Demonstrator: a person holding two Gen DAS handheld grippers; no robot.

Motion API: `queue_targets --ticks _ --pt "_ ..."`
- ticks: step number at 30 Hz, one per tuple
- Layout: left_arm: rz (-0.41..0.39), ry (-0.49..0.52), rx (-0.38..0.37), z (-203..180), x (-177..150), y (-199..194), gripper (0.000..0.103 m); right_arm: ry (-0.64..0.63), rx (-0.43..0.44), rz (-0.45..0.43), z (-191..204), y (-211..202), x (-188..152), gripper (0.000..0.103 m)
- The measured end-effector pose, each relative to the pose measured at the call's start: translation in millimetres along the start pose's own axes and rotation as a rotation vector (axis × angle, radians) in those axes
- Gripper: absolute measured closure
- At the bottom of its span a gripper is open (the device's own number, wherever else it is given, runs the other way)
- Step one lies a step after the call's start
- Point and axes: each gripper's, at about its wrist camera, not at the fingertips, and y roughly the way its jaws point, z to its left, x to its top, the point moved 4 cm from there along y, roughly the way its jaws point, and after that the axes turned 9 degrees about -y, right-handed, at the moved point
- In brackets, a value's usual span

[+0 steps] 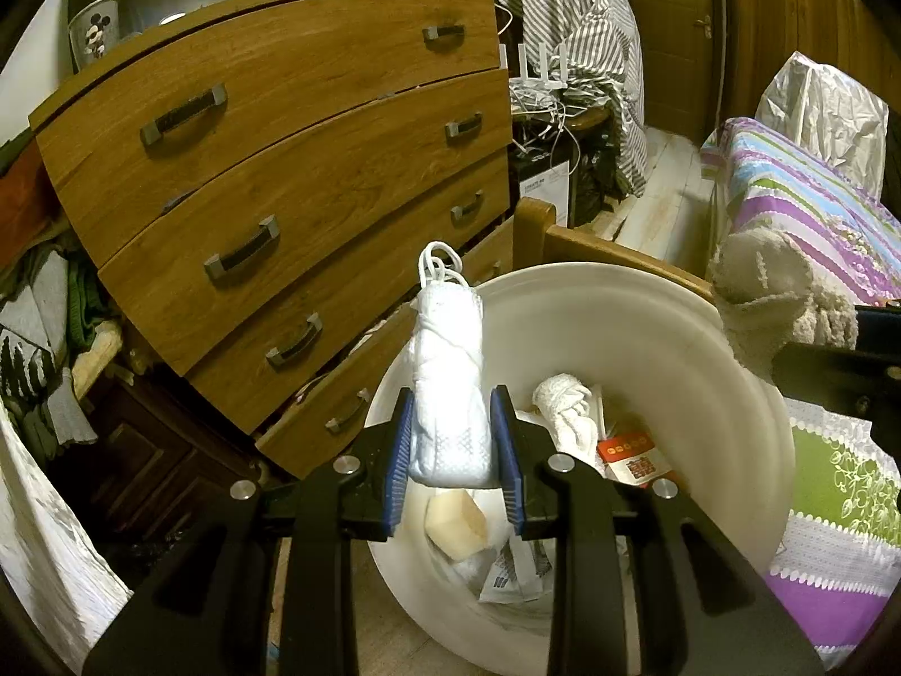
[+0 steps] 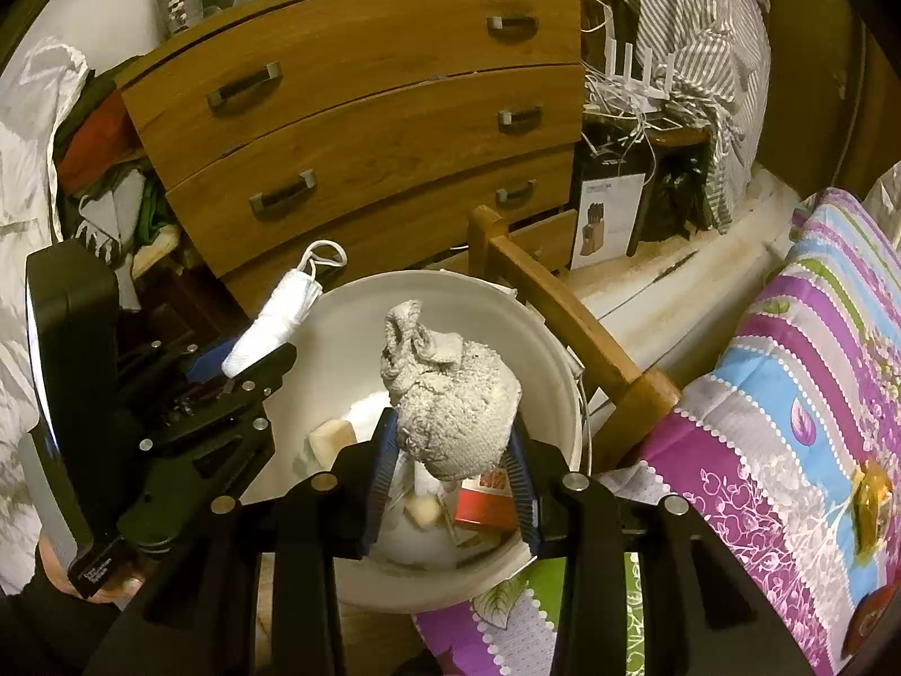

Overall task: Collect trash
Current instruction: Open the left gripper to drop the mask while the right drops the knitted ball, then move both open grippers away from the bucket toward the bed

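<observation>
Beyond the near bucket, a wooden chest of drawers (image 1: 281,169) with dark handles fills the far left of the room, its lower drawers pulled partly out, and a cup printed with a cartoon mouse (image 1: 94,29) stands on its top. To the right of the chest, a tangle of white cables (image 2: 630,96) sits above a printed box showing a knife block (image 2: 608,219), whose small lettering is too blurred to read, and striped grey-and-white cloth (image 1: 569,17) hangs behind. A bed with a purple, blue and green striped cover (image 2: 799,383) lies at the right, its wooden frame (image 2: 569,315) running just beside the white bucket (image 1: 704,349). Inside the bucket lie a red packet with pale characters (image 1: 633,459), a tan block like a sponge (image 1: 455,524), a wad of white tissue (image 1: 566,405) and printed paper wrappers (image 1: 509,577). The left gripper (image 1: 456,445) has its blue-padded jaws clenched on a folded white face mask (image 1: 447,372), ear loops pointing up, held over the bucket's left rim. The right gripper (image 2: 450,467) grasps a bunched grey knitted sock (image 2: 450,394) directly over the bucket's opening.
</observation>
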Motion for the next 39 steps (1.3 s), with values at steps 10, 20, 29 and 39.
queue_targets --ticks 10,20,29,39 --pt "-0.025 0.017 0.009 -3.1 1.1 0.1 0.047 0.001 -0.019 -0.015 -6.4 -2.0 -2.7 0.047" --pt "-0.026 0.002 0.021 -3.3 -0.1 0.2 0.046 0.001 -0.025 -0.015 -11.1 0.0 -8.2 0.047" --pt "-0.058 -0.017 0.043 -0.3 0.4 -7.1 0.042 0.006 -0.069 -0.094 -14.4 -17.4 -13.6 0.027" --pt "-0.102 -0.035 0.053 1.3 -5.0 -28.3 0.028 0.065 -0.152 -0.313 -26.6 -80.8 -36.5 0.005"
